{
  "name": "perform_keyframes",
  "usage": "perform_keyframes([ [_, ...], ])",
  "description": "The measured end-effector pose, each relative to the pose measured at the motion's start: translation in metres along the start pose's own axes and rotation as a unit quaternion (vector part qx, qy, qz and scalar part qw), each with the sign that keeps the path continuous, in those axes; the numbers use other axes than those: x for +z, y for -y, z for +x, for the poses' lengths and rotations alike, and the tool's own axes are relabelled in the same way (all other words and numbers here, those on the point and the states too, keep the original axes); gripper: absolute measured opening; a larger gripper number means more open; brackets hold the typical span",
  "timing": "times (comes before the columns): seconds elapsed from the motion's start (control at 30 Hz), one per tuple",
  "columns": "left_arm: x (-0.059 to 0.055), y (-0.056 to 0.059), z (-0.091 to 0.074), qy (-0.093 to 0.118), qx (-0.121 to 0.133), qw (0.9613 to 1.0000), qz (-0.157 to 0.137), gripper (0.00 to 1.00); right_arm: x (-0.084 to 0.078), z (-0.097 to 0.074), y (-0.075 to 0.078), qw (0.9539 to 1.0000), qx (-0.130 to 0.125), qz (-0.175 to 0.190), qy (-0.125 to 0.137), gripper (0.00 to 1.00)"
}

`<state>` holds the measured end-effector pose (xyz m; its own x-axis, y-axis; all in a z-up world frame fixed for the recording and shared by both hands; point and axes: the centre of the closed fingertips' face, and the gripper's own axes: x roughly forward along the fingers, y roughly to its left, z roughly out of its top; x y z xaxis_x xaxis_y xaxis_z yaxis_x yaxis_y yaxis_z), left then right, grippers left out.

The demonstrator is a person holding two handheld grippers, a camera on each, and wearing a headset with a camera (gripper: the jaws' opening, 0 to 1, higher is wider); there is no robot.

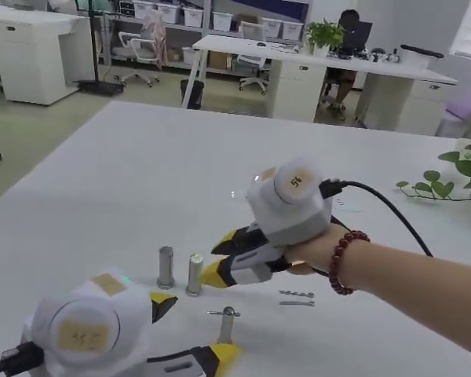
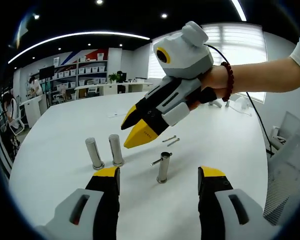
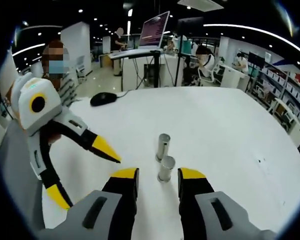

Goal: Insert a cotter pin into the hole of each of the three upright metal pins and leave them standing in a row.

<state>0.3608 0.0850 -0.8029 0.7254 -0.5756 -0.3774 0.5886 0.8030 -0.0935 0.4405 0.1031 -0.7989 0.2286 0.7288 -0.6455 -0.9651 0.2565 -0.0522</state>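
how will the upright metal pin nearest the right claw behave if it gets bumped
The upright pin is tall and narrow on a small flared base, so a bump would probably tip it. It looks like metal, likely stiff and heavy for its size. Once down, its round body could roll.

A tan round sticker [image 1: 296, 181] on the white back of the right tool [image 1: 212, 263] carries two dark handwritten characters, perhaps "5L", but they are turned and uncertain. A second tan sticker [image 1: 82, 336] on the white left tool [image 1: 200, 328] bears faint marks too blurred to read. The writing on the lit monitor screen [image 3: 155, 29] is too small to make out.
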Motion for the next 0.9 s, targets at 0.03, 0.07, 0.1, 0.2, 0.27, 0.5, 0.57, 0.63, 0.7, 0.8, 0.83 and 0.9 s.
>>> perform_keyframes([
  [0.03, 0.0, 0.001, -0.001, 0.002, -0.002, 1.0, 0.0, 0.65, 0.0, 0.003, 0.001, 1.0, -0.002, 0.003, 0.0, 0.33],
  [0.07, 0.0, 0.001, -0.001, 0.002, -0.003, 1.0, 0.001, 0.67, 0.0, 0.006, 0.003, 1.0, -0.005, 0.008, 0.003, 0.33],
  [0.1, 0.0, 0.001, -0.002, 0.002, -0.004, 1.0, 0.001, 0.68, 0.0, 0.008, 0.004, 0.9999, -0.005, 0.01, 0.005, 0.32],
  [0.2, 0.004, 0.001, -0.006, 0.005, -0.007, 1.0, -0.001, 0.73, 0.0, 0.015, 0.006, 0.9998, -0.01, 0.013, 0.007, 0.32],
  [0.27, 0.005, 0.001, -0.008, 0.007, -0.008, 0.9999, -0.002, 0.74, -0.001, 0.019, 0.007, 0.9998, -0.012, 0.013, 0.009, 0.3],
  [0.5, 0.007, 0.002, -0.011, 0.008, -0.01, 0.9999, -0.004, 0.81, -0.001, 0.028, 0.01, 0.9996, -0.02, 0.018, 0.014, 0.24],
  [0.57, 0.007, 0.002, -0.012, 0.008, -0.011, 0.9999, -0.004, 0.81, -0.002, 0.029, 0.011, 0.9995, -0.022, 0.019, 0.012, 0.22],
  [0.63, 0.006, 0.003, -0.013, 0.007, -0.011, 0.9999, -0.004, 0.81, -0.003, 0.03, 0.011, 0.9994, -0.022, 0.022, 0.014, 0.2],
  [0.7, 0.006, 0.003, -0.014, 0.006, -0.011, 0.9999, -0.003, 0.81, -0.003, 0.031, 0.012, 0.9993, -0.027, 0.023, 0.015, 0.17],
  [0.8, 0.006, 0.002, -0.015, 0.006, -0.011, 0.9999, -0.005, 0.81, -0.003, 0.031, 0.014, 0.9988, -0.029, 0.032, 0.021, 0.16],
  [0.83, 0.007, 0.002, -0.015, 0.007, -0.01, 0.9999, -0.005, 0.81, -0.003, 0.031, 0.014, 0.9988, -0.029, 0.031, 0.022, 0.16],
  [0.9, 0.007, 0.002, -0.016, 0.007, -0.01, 0.9999, -0.004, 0.8, -0.002, 0.031, 0.014, 0.9988, -0.029, 0.031, 0.024, 0.15],
])
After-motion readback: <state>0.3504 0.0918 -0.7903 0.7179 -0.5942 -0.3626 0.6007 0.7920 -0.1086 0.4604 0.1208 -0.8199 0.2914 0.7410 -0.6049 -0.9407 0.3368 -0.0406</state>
